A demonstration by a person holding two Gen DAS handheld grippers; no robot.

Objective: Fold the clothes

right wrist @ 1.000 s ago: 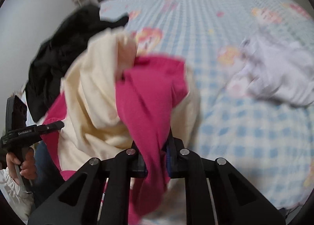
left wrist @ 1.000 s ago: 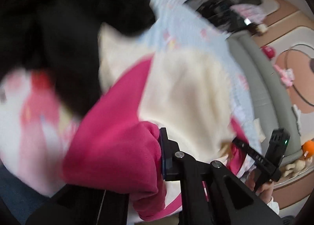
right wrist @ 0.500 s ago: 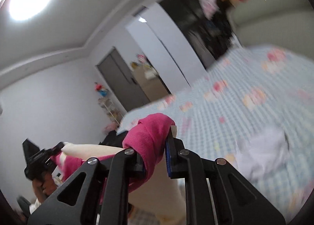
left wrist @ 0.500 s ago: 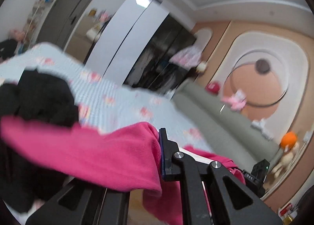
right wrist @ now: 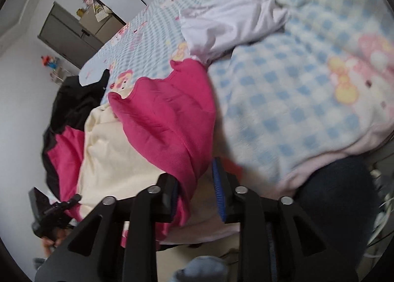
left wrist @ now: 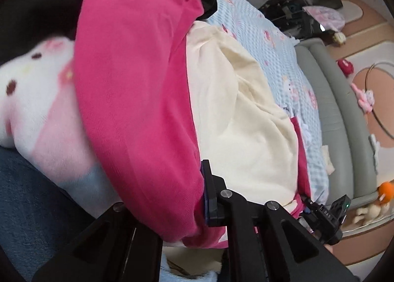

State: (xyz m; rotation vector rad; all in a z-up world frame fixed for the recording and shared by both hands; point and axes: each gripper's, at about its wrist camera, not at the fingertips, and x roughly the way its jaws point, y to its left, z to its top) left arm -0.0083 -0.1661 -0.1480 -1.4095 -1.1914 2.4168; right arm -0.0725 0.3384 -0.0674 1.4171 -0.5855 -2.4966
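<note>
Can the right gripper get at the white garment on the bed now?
Probably, once freed: the white garment lies uncovered on the checked blanket ahead of the right gripper, but pink cloth hangs between its open jaws and would have to drop first.

Your left claw (left wrist: 170, 198) was clamped, fabric pinched between its fingers. Your right claw (right wrist: 197, 193) had its jaws parted, fabric draped over the left finger (right wrist: 170, 195).

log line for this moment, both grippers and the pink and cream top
task: fold clothes | left gripper: shut on pink and cream top | right gripper: open, pink cloth between fingers | top lies on checked blanket
</note>
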